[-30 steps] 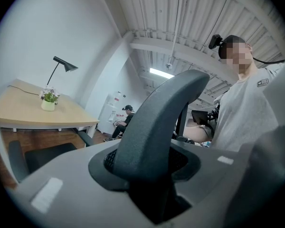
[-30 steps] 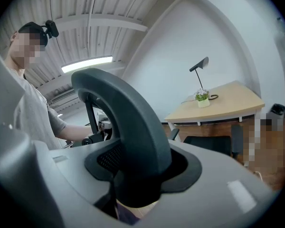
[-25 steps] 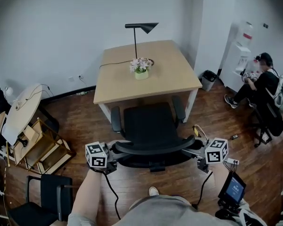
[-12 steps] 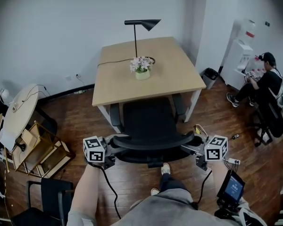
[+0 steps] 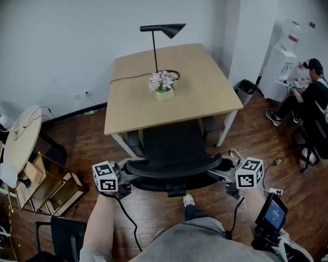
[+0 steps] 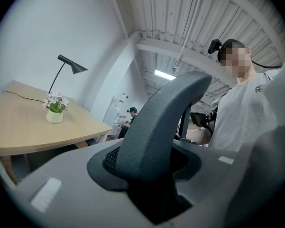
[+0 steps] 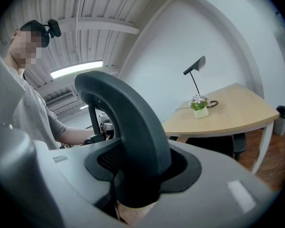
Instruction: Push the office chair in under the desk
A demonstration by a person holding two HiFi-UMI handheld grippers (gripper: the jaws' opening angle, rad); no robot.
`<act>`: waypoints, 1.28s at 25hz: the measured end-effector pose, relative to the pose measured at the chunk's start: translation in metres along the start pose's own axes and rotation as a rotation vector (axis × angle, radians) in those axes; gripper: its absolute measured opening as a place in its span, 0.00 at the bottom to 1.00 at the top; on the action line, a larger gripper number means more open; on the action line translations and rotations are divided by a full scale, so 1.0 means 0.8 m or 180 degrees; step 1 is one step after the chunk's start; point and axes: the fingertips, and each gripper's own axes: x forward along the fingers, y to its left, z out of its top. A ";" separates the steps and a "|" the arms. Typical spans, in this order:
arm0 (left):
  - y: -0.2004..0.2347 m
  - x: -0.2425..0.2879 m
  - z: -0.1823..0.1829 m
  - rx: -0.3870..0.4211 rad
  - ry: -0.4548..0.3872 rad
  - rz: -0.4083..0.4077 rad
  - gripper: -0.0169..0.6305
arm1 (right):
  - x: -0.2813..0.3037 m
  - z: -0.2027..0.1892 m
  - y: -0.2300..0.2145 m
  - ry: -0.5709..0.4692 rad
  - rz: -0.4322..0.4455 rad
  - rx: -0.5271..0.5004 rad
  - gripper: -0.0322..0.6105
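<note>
Left gripper point(image 5: 124, 178) and right gripper point(image 5: 225, 176) each pinch the office chair point(image 5: 172, 146) by its stiff backrest rim; heavy, likely free-rolling toward the desk point(image 5: 208, 91); grip both ends.

Ahead of the left tongs point(image 5: 127, 174) and right tongs point(image 5: 223, 173), a pale desk point(image 5: 208, 97) is being carried by the wooden floor point(image 5: 93, 130), the office chair point(image 5: 172, 141) being borne between. A lamp point(image 5: 167, 30), a flower pot point(image 5: 164, 95) and a cable point(image 5: 128, 77) are being supported on the desk.
</note>
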 end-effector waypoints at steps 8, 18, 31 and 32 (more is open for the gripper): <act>0.063 0.009 0.023 0.0028 -0.0043 0.0072 0.33 | 0.032 0.029 -0.050 0.0017 0.0003 0.0004 0.39; 0.133 0.033 0.059 -0.0007 -0.0047 0.0087 0.33 | 0.058 0.075 -0.116 0.0067 0.0048 0.0024 0.39; 0.207 0.055 0.092 0.0029 -0.0105 0.0174 0.33 | 0.090 0.119 -0.189 0.0069 0.0092 -0.0002 0.39; 0.212 0.057 0.094 0.0030 -0.0107 0.0181 0.33 | 0.093 0.123 -0.195 0.0064 0.0098 -0.0010 0.39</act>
